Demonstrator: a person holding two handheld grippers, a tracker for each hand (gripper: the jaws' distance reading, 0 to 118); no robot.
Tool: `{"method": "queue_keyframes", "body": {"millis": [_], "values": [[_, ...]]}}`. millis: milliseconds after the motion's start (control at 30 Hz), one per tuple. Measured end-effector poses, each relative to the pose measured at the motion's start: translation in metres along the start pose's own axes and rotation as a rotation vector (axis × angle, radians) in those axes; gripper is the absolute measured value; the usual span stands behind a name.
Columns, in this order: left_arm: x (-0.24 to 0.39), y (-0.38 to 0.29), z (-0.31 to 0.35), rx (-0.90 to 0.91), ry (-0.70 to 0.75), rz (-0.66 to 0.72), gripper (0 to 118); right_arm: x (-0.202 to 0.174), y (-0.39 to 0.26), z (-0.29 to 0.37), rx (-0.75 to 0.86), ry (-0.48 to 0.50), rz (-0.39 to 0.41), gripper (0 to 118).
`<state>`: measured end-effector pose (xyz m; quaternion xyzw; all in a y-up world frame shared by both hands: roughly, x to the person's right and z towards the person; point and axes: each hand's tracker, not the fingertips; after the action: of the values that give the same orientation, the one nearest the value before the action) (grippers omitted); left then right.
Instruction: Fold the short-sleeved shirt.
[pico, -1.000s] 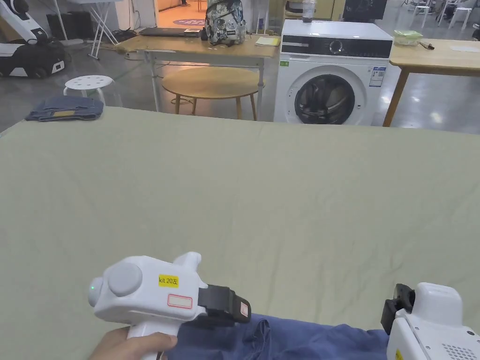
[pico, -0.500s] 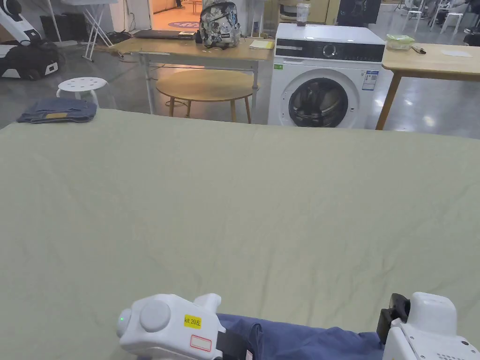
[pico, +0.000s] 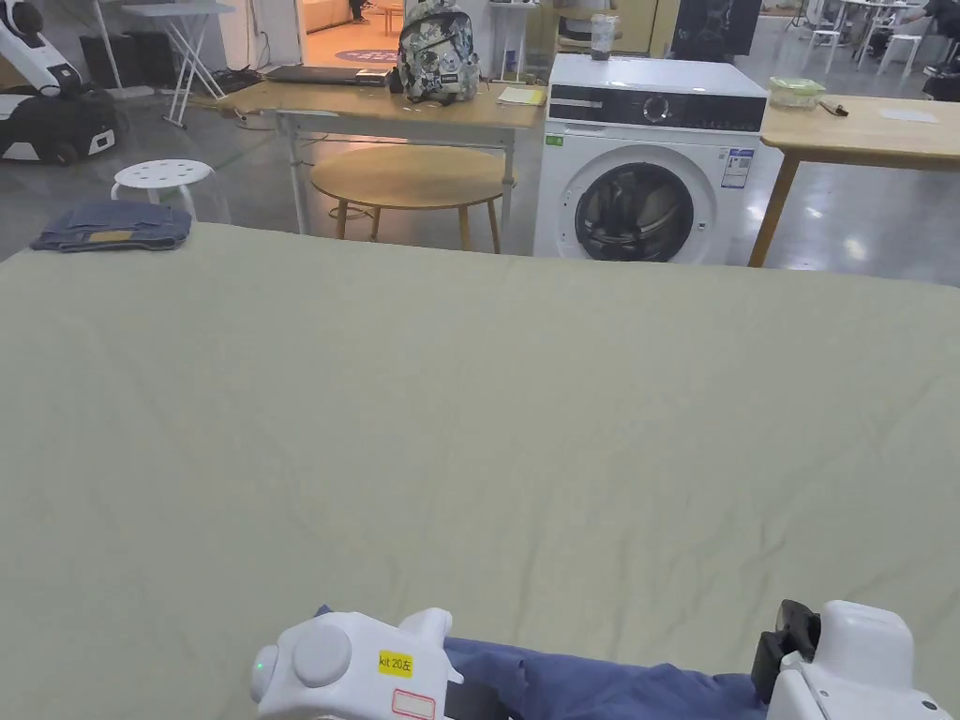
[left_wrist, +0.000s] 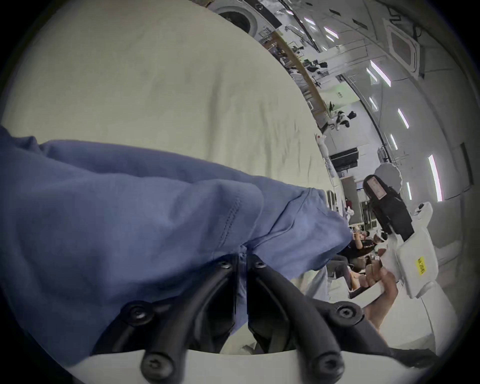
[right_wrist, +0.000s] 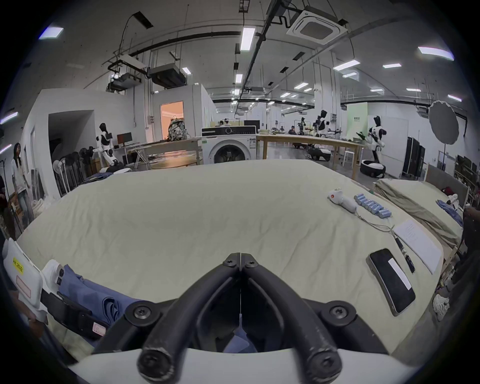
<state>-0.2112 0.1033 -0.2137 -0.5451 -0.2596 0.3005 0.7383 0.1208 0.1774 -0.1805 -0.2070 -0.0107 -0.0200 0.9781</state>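
Note:
A blue short-sleeved shirt (pico: 600, 684) lies bunched at the near edge of the pale green sheet (pico: 469, 422). In the left gripper view, my left gripper (left_wrist: 241, 259) is shut on a fold of the shirt (left_wrist: 130, 207), near a stitched hem. Its white housing (pico: 347, 666) sits at the bottom of the head view. My right gripper (right_wrist: 241, 258) has its jaws closed tip to tip with nothing between the tips. It hovers just right of the shirt's end, jaw (pico: 792, 637) pointing away from me. Blue cloth (right_wrist: 85, 288) runs from the left gripper (right_wrist: 65, 306) toward it.
Folded denim (pico: 112, 227) rests on the sheet's far left corner. On the right side lie a phone (right_wrist: 392, 280), a paper (right_wrist: 415, 241), a row of batteries (right_wrist: 371, 205) and a white handheld device (right_wrist: 340, 200). A washing machine (pico: 652, 159) and tables stand beyond.
My left gripper has drawn back toward the near edge with the shirt in it. The right gripper has barely moved. The head camera has tilted up a little.

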Motion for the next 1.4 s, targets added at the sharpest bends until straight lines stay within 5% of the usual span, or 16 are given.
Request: {"method": "queue_keyframes", "body": {"millis": [200,533,633,867,1000,1100,1233,1400], "values": [[-0.008,0.009,0.066,0.172,-0.055,-0.013,3,0.000,0.009,0.008,0.083,0.009,-0.006,0],[-0.067,0.007,0.164,0.341,0.033,0.048,64,-0.014,0.024,0.016,0.202,0.035,0.030,0],[-0.085,0.002,0.162,0.303,0.002,0.085,67,-0.021,0.025,0.018,0.222,0.048,0.043,0],[-0.123,-0.007,0.125,0.190,-0.032,0.174,67,-0.033,0.025,0.017,0.210,0.072,0.066,0],[-0.131,-0.010,0.107,0.190,-0.246,0.209,67,-0.035,0.022,0.016,0.193,0.067,0.074,0],[-0.145,-0.007,0.100,0.187,-0.268,0.208,66,-0.034,0.020,0.016,0.182,0.060,0.072,0],[-0.152,-0.005,0.096,0.190,-0.218,0.240,17,-0.033,0.019,0.015,0.169,0.056,0.073,0],[-0.147,-0.006,0.103,0.227,-0.215,0.219,6,-0.035,0.019,0.014,0.166,0.056,0.083,0]]}}
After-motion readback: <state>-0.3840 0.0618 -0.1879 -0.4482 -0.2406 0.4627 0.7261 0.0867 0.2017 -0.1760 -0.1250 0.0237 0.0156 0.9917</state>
